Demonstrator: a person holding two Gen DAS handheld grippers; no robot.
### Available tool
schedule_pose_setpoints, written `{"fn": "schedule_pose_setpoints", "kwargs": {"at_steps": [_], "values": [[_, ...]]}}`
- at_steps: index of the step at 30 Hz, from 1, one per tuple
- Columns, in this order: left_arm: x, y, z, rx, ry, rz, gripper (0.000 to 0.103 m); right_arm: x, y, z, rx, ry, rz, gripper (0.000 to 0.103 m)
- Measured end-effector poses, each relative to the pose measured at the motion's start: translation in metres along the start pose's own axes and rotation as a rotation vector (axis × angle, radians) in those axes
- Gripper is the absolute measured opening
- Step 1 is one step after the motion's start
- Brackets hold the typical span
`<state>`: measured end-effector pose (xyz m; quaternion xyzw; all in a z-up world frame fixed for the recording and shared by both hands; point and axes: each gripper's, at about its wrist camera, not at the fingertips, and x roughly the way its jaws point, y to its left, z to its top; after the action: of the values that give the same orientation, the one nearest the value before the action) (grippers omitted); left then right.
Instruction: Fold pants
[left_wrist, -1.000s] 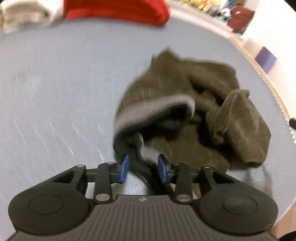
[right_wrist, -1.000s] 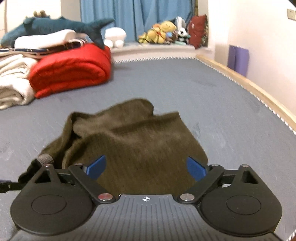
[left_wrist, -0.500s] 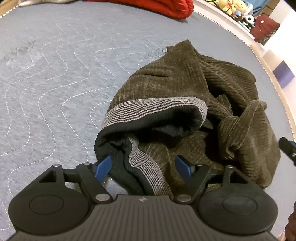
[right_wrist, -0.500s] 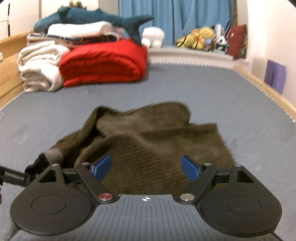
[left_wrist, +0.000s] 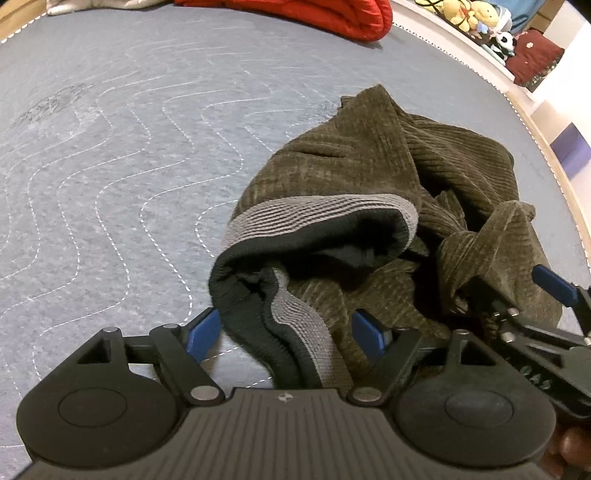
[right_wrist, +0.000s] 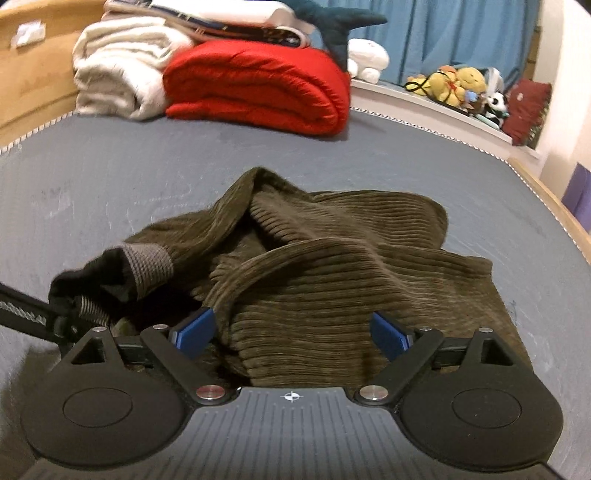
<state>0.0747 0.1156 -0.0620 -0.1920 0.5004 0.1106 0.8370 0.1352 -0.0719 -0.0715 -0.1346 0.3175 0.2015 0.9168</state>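
While both jaws sit spread wide w/ nothing pinched, the pants (left_wrist: 369, 177) lie in a crumpled olive corduroy heap on the bed (left_wrist: 110, 166), right in front of them. L gripper (left_wrist: 286, 330): blue pads apart, the grey ribbed waistband (left_wrist: 317, 218) running straight between the jaws, its black lining showing, cloth not clamped. R gripper (right_wrist: 291, 330): also released, a thick corduroy fold bulging up between its jaws; pads close to the fabric, contact can't be told. From the left view the R gripper (left_wrist: 517, 295) shows at the far right edge of the heap, one blue pad raised above the cloth. From the right view the waistband (right_wrist: 147, 258) is off to the left of the jaws, w/ part of the L tool poking in beside it. Well beyond the jaws, at the head of the bed: a rolled red blanket (right_wrist: 258, 88), white towels (right_wrist: 118, 77) beside it, a plush shark (right_wrist: 332, 22) on top; stuffed toys (right_wrist: 458, 85) on the ledge to the right.
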Motion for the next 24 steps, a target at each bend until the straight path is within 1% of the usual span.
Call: {"fn": "schedule_pose_setpoints", "kwargs": {"at_steps": [2, 5, 9, 11, 14, 19, 21, 23, 24], "values": [[0.000, 0.004, 0.001, -0.009, 0.005, -0.002, 0.083, 0.005, 0.008, -0.001, -0.023, 0.010, -0.001, 0.093], [0.001, 0.009, 0.004, -0.021, 0.013, -0.005, 0.084, 0.014, 0.018, -0.001, -0.067, 0.029, -0.029, 0.095], [0.008, 0.017, 0.006, -0.041, 0.036, 0.003, 0.084, 0.024, 0.027, -0.002, -0.107, 0.049, -0.058, 0.096], [0.015, 0.019, 0.008, -0.049, 0.060, -0.008, 0.084, 0.028, 0.030, -0.002, -0.119, 0.056, -0.068, 0.097], [0.023, 0.019, 0.008, -0.044, 0.078, -0.013, 0.084, 0.034, 0.031, -0.003, -0.136, 0.072, -0.090, 0.097], [0.032, 0.016, 0.009, -0.026, 0.095, -0.022, 0.084, 0.040, 0.028, -0.005, -0.143, 0.086, -0.088, 0.096], [0.036, 0.014, 0.010, -0.016, 0.095, -0.021, 0.084, 0.039, 0.027, -0.006, -0.146, 0.083, -0.080, 0.094], [0.039, 0.012, 0.011, -0.011, 0.098, -0.023, 0.084, 0.038, 0.025, -0.007, -0.146, 0.078, -0.063, 0.086], [0.041, 0.011, 0.010, -0.007, 0.097, -0.021, 0.084, 0.037, 0.025, -0.007, -0.145, 0.077, -0.051, 0.079]]}}
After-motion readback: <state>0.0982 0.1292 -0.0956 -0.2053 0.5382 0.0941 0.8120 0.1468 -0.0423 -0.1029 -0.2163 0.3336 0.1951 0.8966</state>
